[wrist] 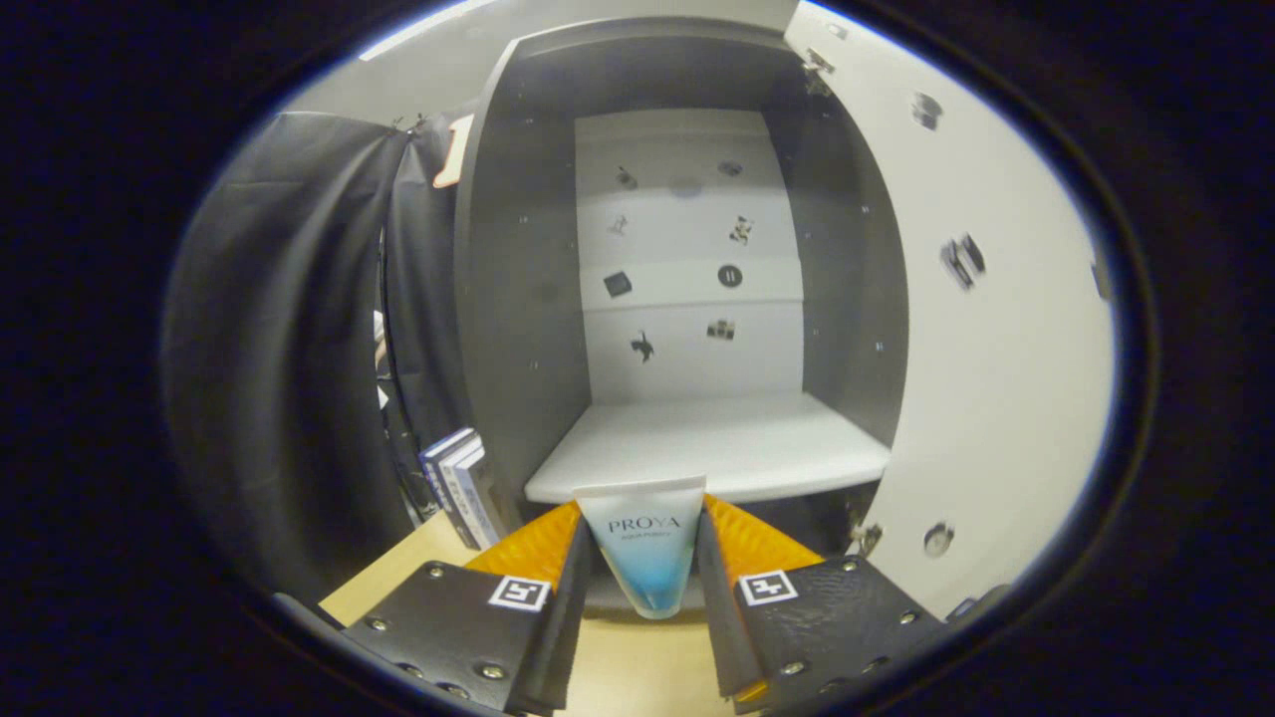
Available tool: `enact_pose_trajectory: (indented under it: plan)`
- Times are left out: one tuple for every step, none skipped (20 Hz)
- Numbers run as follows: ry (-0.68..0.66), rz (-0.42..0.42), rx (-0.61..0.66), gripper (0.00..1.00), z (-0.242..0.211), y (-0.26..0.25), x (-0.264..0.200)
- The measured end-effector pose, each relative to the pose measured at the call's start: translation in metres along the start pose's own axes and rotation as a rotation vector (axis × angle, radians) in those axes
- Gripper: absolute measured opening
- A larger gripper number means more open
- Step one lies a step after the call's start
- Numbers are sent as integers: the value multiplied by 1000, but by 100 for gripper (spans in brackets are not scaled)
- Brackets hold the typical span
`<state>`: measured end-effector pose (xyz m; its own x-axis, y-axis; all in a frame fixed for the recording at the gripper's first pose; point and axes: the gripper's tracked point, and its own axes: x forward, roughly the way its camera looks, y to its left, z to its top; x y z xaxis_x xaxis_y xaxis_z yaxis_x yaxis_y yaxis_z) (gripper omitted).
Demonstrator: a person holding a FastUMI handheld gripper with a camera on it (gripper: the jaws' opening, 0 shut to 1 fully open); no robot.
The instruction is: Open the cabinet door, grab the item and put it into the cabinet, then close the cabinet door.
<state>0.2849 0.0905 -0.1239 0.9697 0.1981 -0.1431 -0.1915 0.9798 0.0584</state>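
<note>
My tongs [642, 558] clamp the white-and-blue plastic tube [645, 553] crimp-end forward, aimed at the open grey cabinet's white shelf [712, 443] for placing.

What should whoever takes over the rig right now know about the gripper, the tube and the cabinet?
Gripper: shut on the tube, which is clamped between both fingers.
Cabinet: straight ahead; its door is swung open to the right. The white shelf lies just beyond the tube.
Books stand outside the cabinet, to its left.
Done: door opened, tube grabbed.
Left: set the tube on the shelf, release it, back out, close the door.
</note>
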Motion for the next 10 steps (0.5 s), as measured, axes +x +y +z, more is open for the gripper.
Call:
enact_pose_trajectory:
  plan:
    - [-21,-4,-11,54,14,-5,12]
    - [-44,-5,-14,55,29,-8,27]
    - [-53,-11,-15,54,36,-13,42]
    - [-55,-21,-15,54,41,-20,57]
    - [-64,-25,-11,54,46,-25,71]
    - [-67,-28,-6,54,50,-28,83]
    - [-72,-30,-4,54,52,-31,94]
    - [-74,-32,-5,54,53,-34,103]
    - [-68,-37,-6,54,51,-37,114]
    - [-54,-45,-4,54,46,-41,122]
